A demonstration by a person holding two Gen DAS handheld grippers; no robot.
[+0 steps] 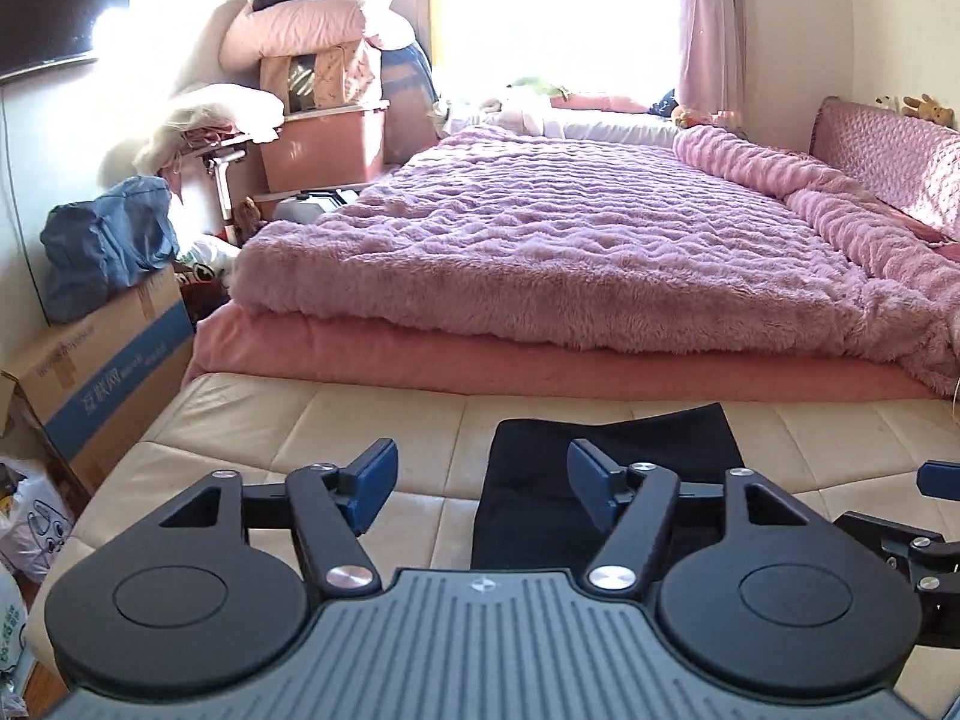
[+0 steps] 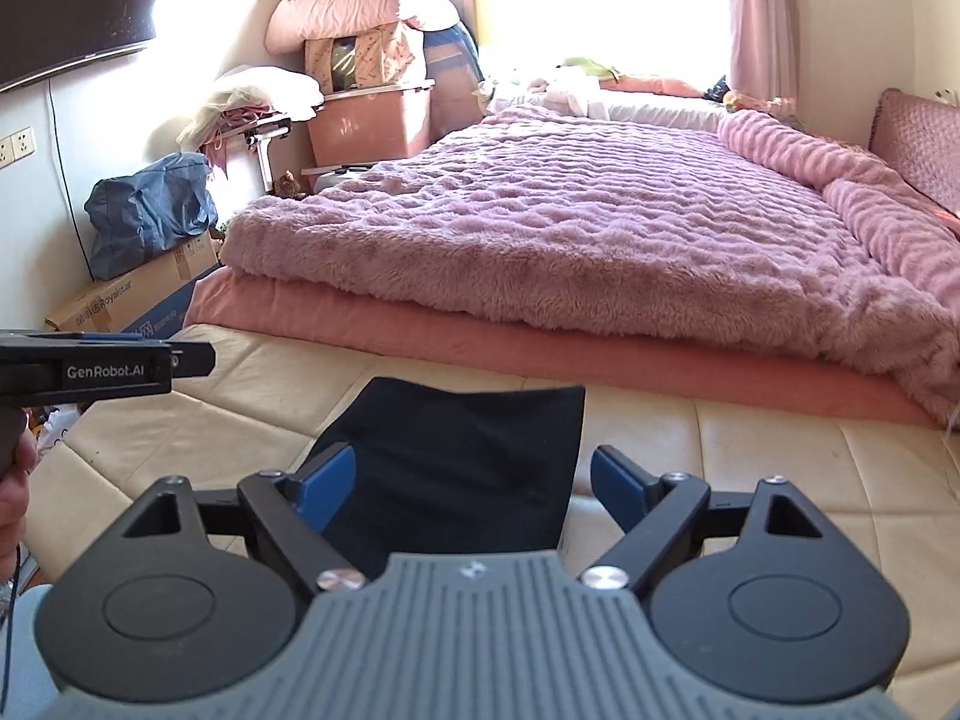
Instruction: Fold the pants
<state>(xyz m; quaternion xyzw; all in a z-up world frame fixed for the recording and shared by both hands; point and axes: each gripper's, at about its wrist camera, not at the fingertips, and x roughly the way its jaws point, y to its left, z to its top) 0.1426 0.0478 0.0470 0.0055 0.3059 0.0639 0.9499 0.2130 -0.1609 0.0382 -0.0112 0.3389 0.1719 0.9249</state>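
Observation:
Dark navy pants point(image 1: 606, 468) lie folded into a compact rectangle on the cream quilted bench point(image 1: 252, 420) at the foot of the bed. In the right wrist view the same pants point(image 2: 456, 456) sit flat just beyond the fingers. My left gripper point(image 1: 483, 486) hovers above the bench with its blue pads spread wide and nothing between them; the pants lie below its right finger. My right gripper point(image 2: 474, 489) is likewise open and empty above the near edge of the pants. The left gripper's body point(image 2: 90, 369) shows at the left edge of the right wrist view, held by a hand point(image 2: 15, 480).
A bed with a fluffy purple-pink blanket point(image 1: 570, 240) rises right behind the bench. Cardboard boxes point(image 1: 102, 372), a blue bag point(image 1: 108, 240) and stacked bedding on pink bins point(image 1: 324, 138) crowd the left wall. Plastic bags point(image 1: 30, 516) lie on the floor at left.

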